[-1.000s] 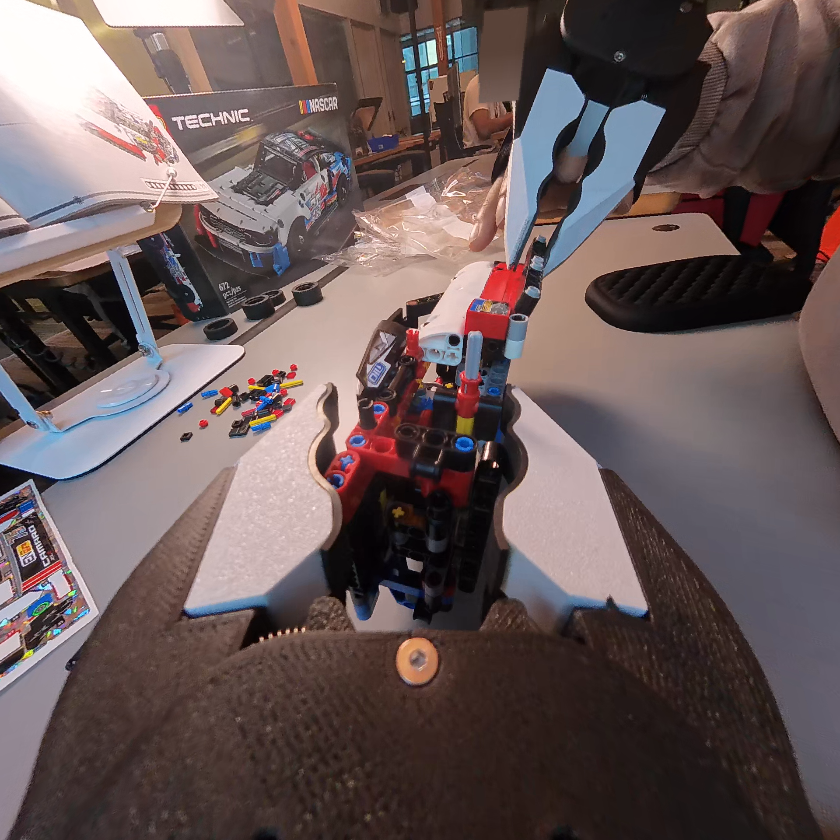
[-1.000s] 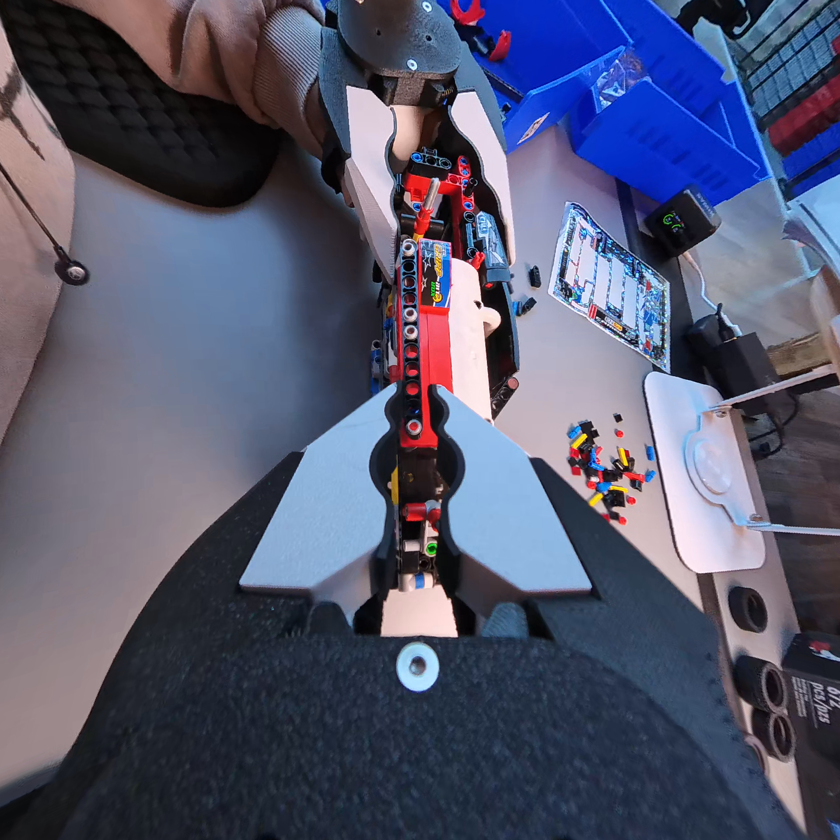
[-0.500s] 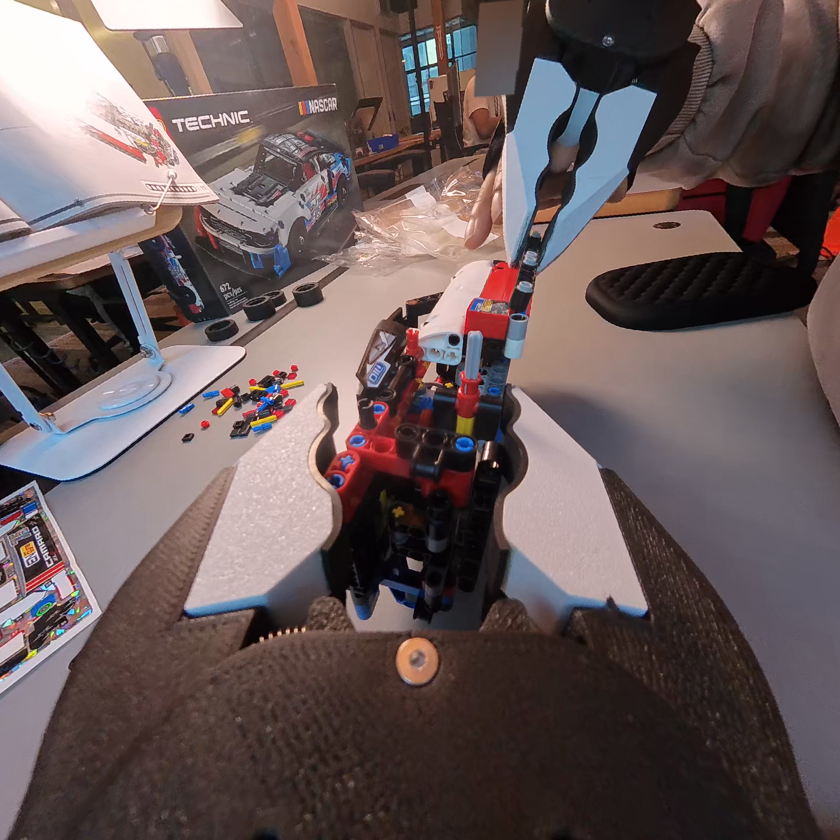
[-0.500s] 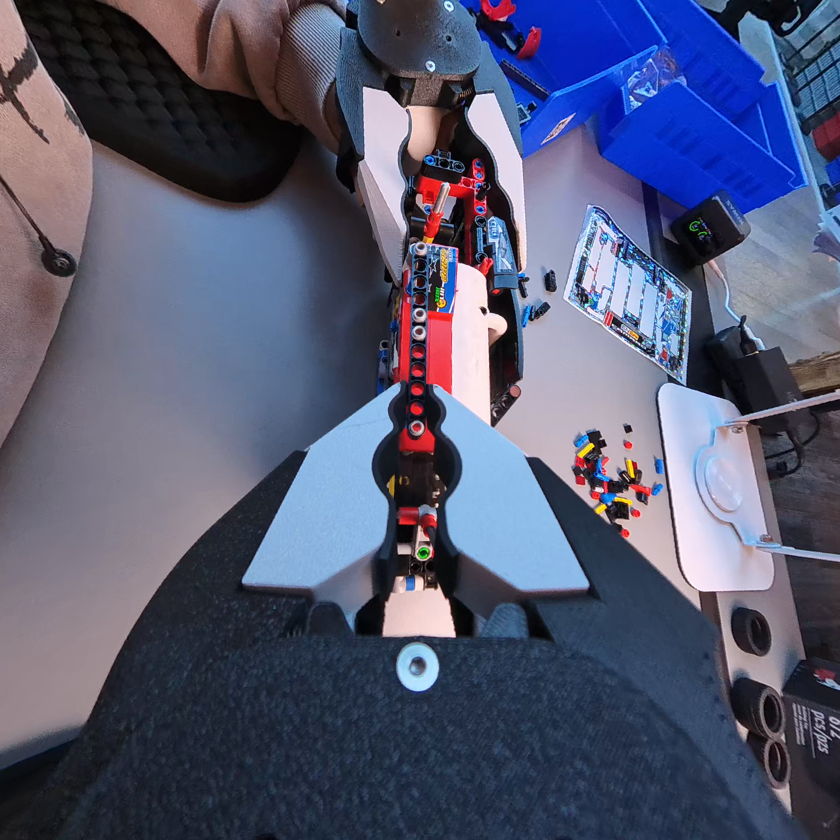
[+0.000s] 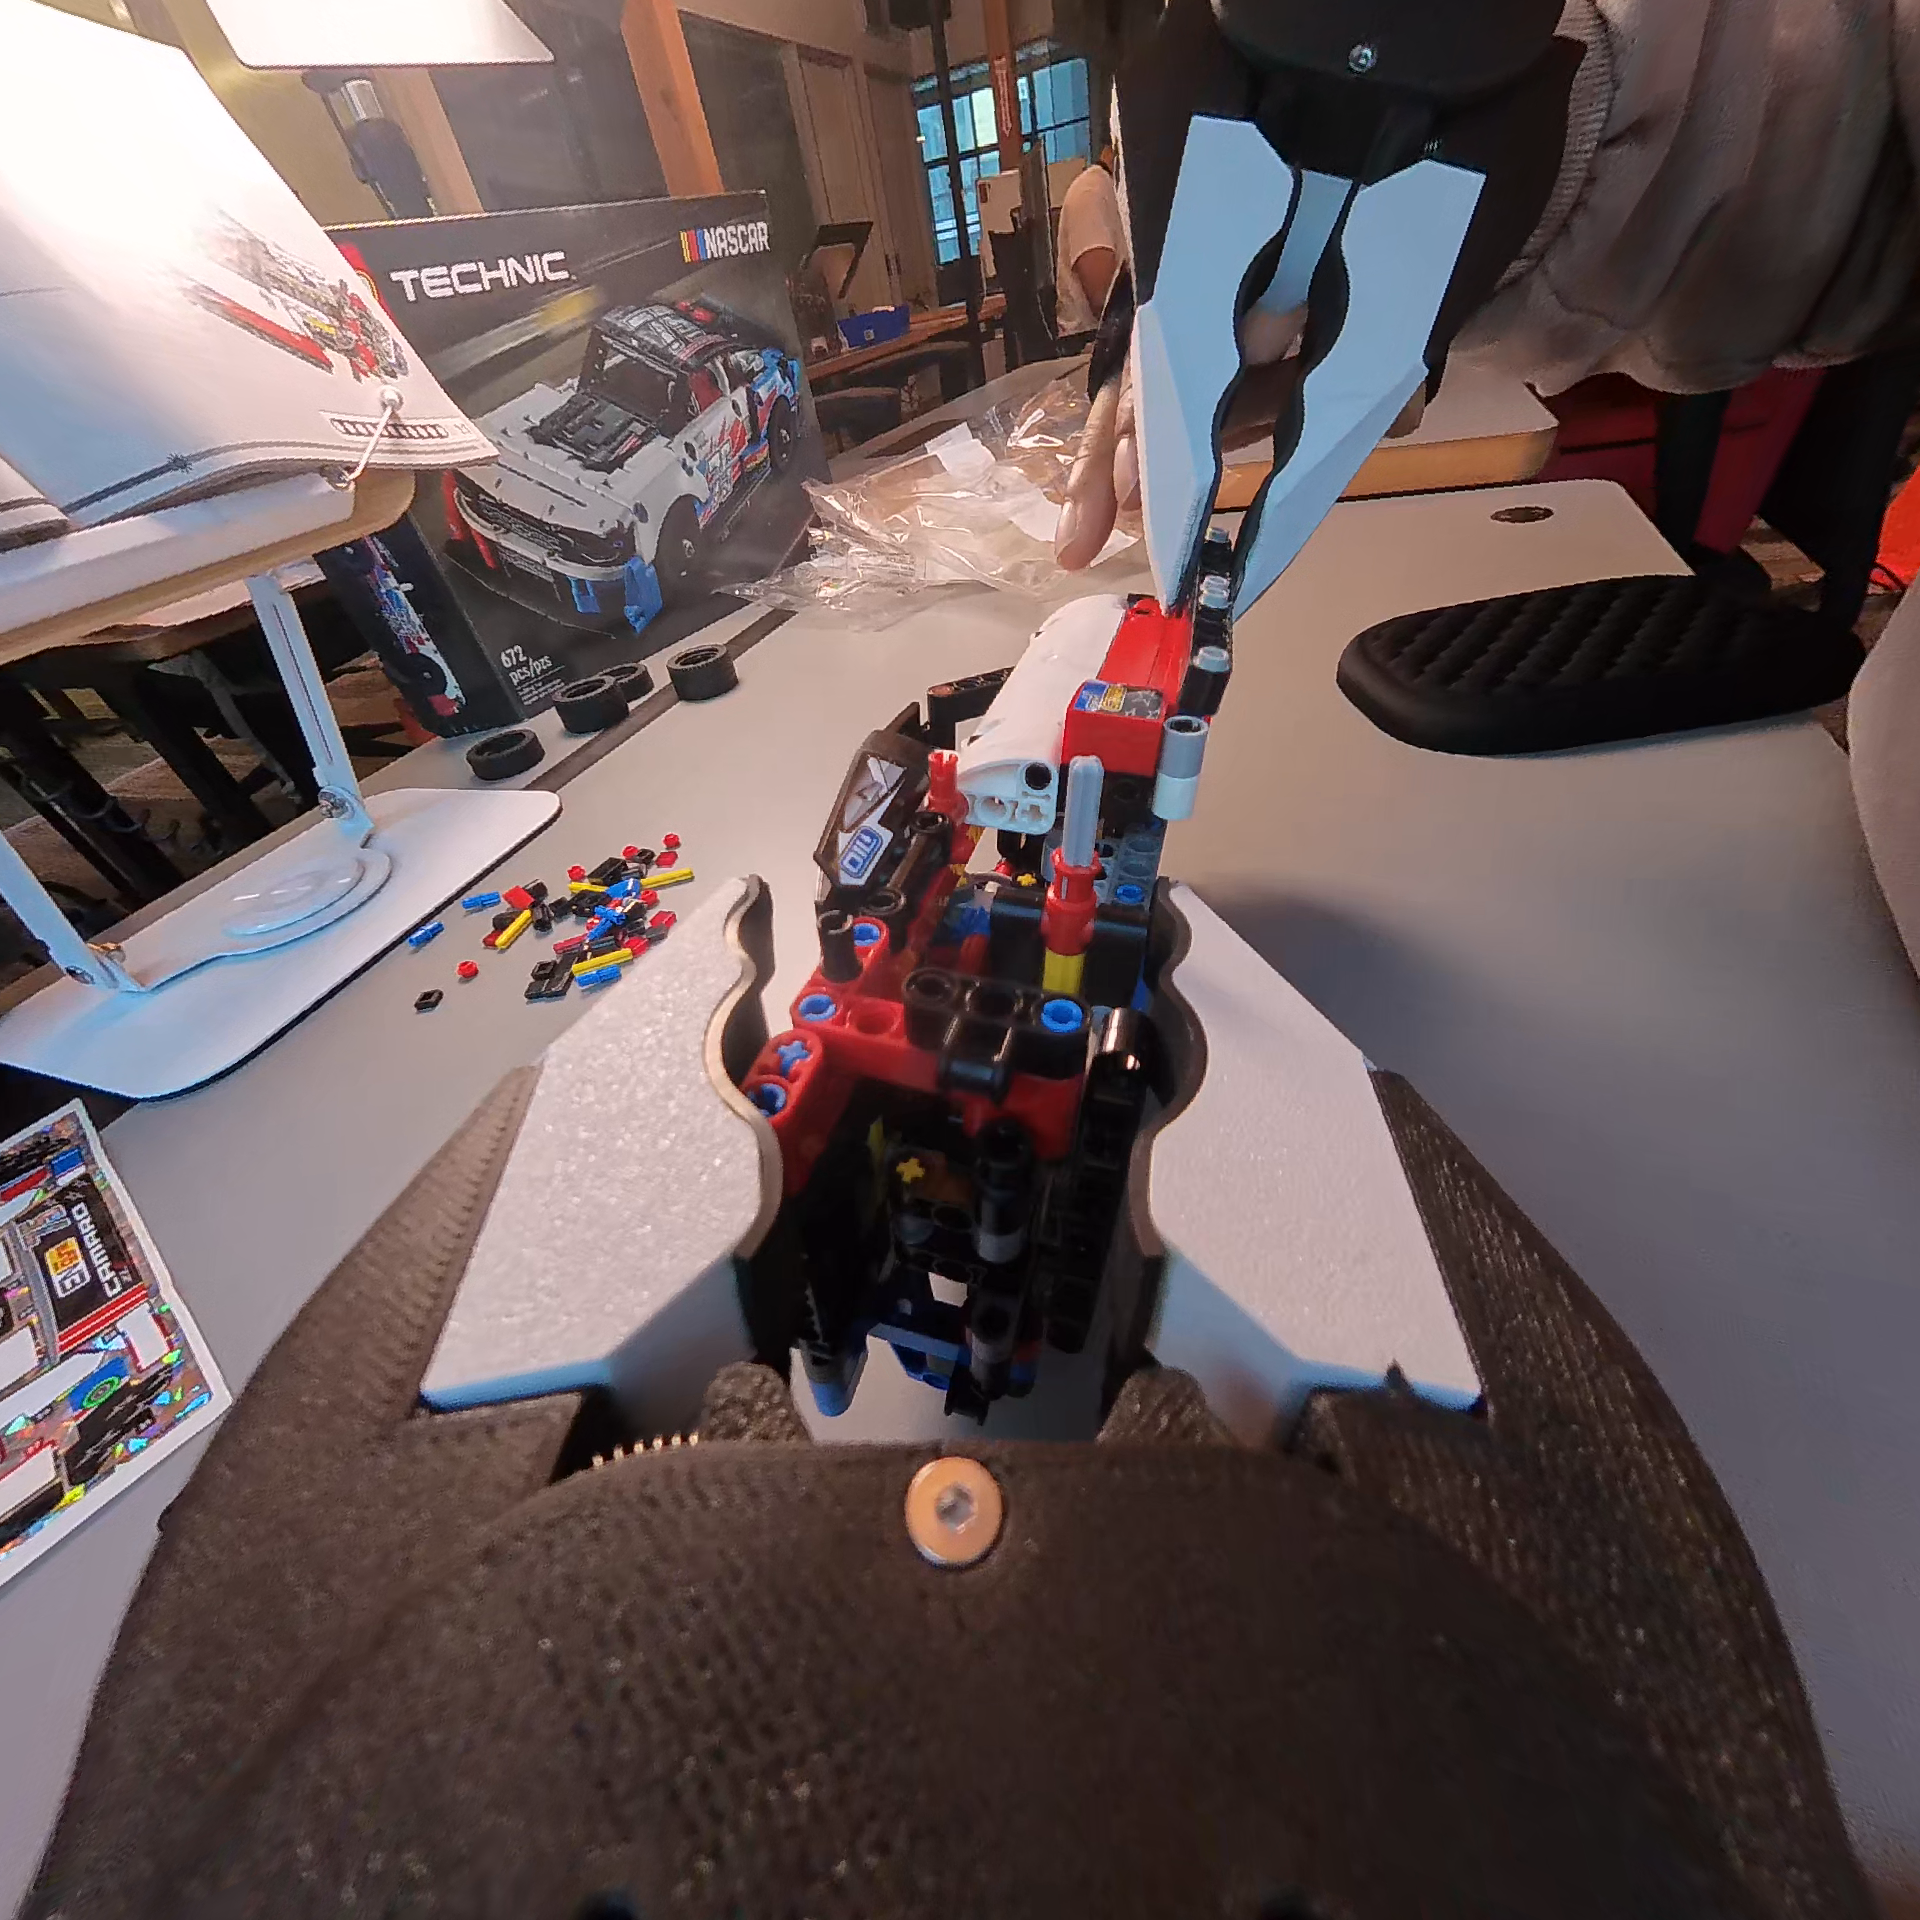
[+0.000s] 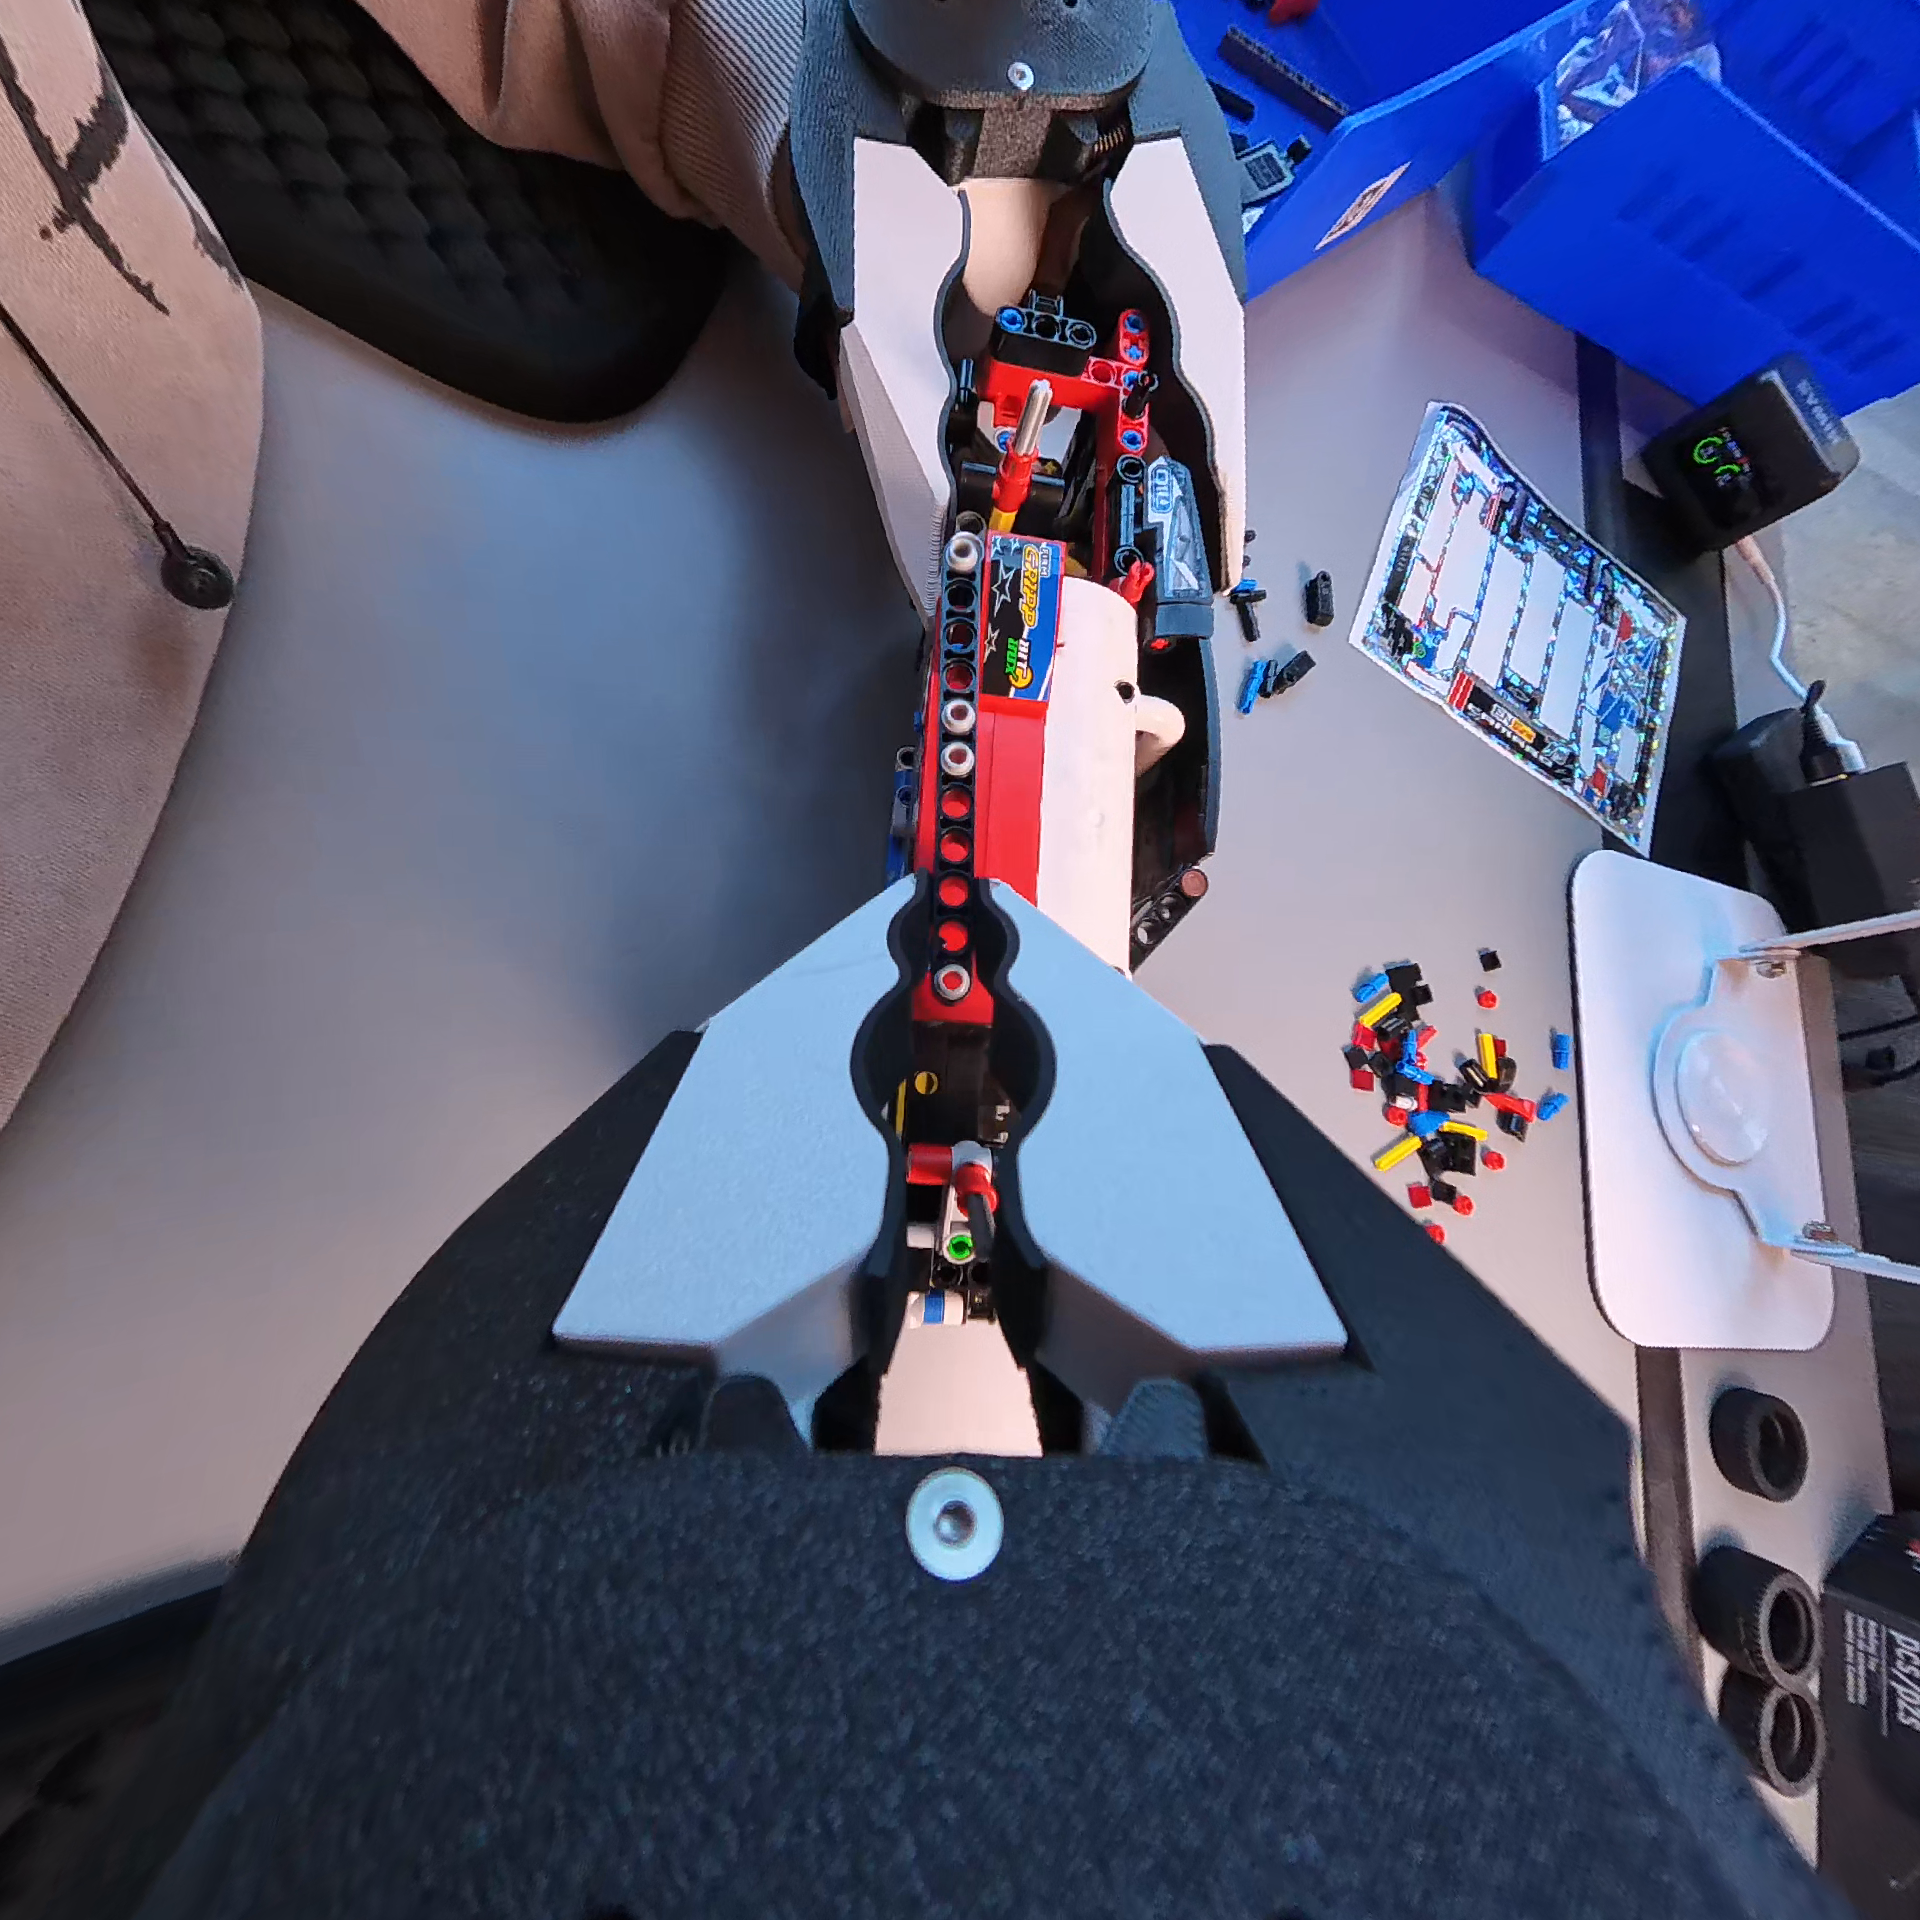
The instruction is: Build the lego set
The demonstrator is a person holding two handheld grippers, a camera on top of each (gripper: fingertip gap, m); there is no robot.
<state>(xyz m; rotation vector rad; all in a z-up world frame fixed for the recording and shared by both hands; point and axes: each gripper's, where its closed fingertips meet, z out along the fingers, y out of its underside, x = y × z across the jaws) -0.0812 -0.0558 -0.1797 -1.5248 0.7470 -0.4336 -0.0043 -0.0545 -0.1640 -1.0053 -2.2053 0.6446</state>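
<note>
A partly built lego car point(image 5: 997, 997), red, black and white, stands on the grey table. My left gripper point(image 5: 961, 914) is shut on its near end, one finger on each side. It also shows in the right wrist view point(image 6: 1039, 436), at the far end of the car point(image 6: 1081, 748). My right gripper point(image 6: 956, 894) is shut on a long black beam with holes point(image 6: 956, 790) that runs along the car's red top edge. In the left wrist view the right gripper point(image 5: 1205, 592) comes down steeply onto that beam point(image 5: 1210, 629) at the car's far end.
A pile of small loose pieces point(image 5: 592, 925) point(image 6: 1444, 1091) lies beside a white book stand base point(image 5: 281, 904). A sticker sheet point(image 6: 1517, 623), black tyres point(image 5: 592, 701), the set's box point(image 5: 582, 447), a plastic bag point(image 5: 935, 520), blue bins point(image 6: 1662, 208) and a black pad point(image 5: 1590, 665) surround the car. My hands' fingertips stand some 9 centimetres from each other.
My right gripper has tilted more upright while its tips stay on the black beam. My left gripper and the car have stayed still.
</note>
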